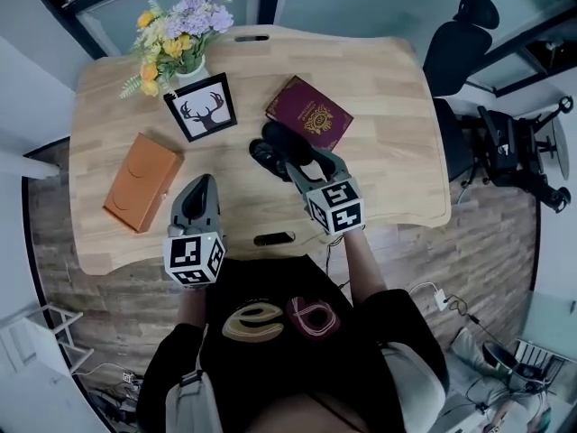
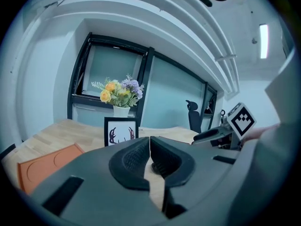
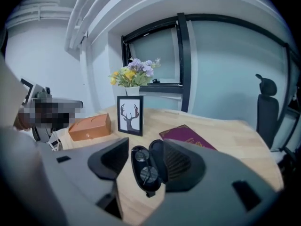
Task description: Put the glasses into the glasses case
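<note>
Wooden table (image 1: pixel 388 106). Your left gripper (image 2: pixel 150 147), at 7 o'clock on it, is pinched closed, empty. Your right gripper (image 3: pixel 146 161) is spread wide around the open black glasses case (image 3: pixel 159 160) near table centre; glasses (image 3: pixel 143 166) lie inside it.

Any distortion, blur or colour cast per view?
Head view: strong fisheye, pale wooden table bows. Left gripper view: bluish cast, dark vignette, ceiling light strip blown out. Right gripper view: same vignette, open black glasses case reasonably sharp.
</note>
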`<act>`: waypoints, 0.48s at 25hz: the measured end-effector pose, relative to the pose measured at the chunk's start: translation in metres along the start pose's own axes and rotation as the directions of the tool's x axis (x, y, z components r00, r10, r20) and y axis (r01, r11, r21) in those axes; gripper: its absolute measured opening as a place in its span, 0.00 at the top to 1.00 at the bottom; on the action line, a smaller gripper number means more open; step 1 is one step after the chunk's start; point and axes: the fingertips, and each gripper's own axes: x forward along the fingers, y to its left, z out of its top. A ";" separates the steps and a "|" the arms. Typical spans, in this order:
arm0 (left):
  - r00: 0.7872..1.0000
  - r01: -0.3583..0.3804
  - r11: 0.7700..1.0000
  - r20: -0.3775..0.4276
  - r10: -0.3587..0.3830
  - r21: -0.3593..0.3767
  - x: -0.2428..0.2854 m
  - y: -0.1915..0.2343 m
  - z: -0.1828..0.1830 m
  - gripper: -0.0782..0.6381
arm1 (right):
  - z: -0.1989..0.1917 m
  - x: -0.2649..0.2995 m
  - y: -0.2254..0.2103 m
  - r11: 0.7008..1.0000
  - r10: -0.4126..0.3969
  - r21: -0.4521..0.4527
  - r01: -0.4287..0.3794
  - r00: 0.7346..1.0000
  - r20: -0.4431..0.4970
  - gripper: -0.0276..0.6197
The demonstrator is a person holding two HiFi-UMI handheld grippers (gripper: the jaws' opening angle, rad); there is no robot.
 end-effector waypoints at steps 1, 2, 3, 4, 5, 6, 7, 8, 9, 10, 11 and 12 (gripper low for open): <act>1.000 0.011 1.000 0.007 -0.011 0.002 -0.001 -0.002 0.002 0.86 | 0.003 -0.006 0.003 1.000 -0.006 0.005 0.006 1.000 0.013 0.60; 1.000 0.023 1.000 0.012 -0.023 0.003 -0.001 -0.004 0.004 0.86 | 0.006 -0.011 0.005 1.000 -0.015 0.010 0.014 1.000 0.025 0.60; 0.999 0.034 0.999 0.016 -0.034 0.002 -0.002 -0.006 0.005 0.86 | 0.008 -0.016 0.007 1.000 -0.027 0.016 0.027 0.999 0.039 0.60; 0.999 0.045 0.999 0.017 -0.045 0.002 -0.004 -0.008 0.005 0.86 | 0.011 -0.022 0.008 0.999 -0.044 0.023 0.042 0.998 0.053 0.60; 0.998 0.055 0.998 0.019 -0.055 0.003 -0.005 -0.009 0.005 0.86 | 0.012 -0.027 0.010 0.998 -0.063 0.032 0.061 0.996 0.069 0.60; 0.998 0.065 0.998 0.020 -0.065 0.004 -0.007 -0.011 0.005 0.86 | 0.013 -0.031 0.011 0.996 -0.084 0.045 0.080 0.993 0.085 0.60; 0.997 0.074 0.997 0.022 -0.074 0.006 -0.009 -0.012 0.005 0.86 | 0.014 -0.036 0.012 0.993 -0.105 0.061 0.099 0.989 0.102 0.60; 0.996 0.083 0.997 0.025 -0.083 0.008 -0.010 -0.014 0.006 0.86 | 0.014 -0.041 0.012 0.990 -0.124 0.079 0.115 0.985 0.119 0.60; 0.995 0.091 0.996 0.029 -0.091 0.010 -0.012 -0.015 0.007 0.86 | 0.014 -0.045 0.014 0.987 -0.141 0.097 0.128 0.981 0.134 0.60; 0.994 0.099 0.995 0.033 -0.100 0.013 -0.013 -0.017 0.008 0.86 | 0.014 -0.049 0.015 0.984 -0.153 0.111 0.138 0.978 0.144 0.60; 0.994 0.107 0.994 0.035 -0.107 0.015 -0.015 -0.017 0.008 0.86 | 0.013 -0.052 0.018 0.982 -0.162 0.120 0.145 0.976 0.148 0.60; 0.993 0.114 0.993 0.037 -0.114 0.016 -0.018 -0.018 0.008 0.86 | 0.011 -0.055 0.022 0.981 -0.168 0.122 0.151 0.975 0.148 0.60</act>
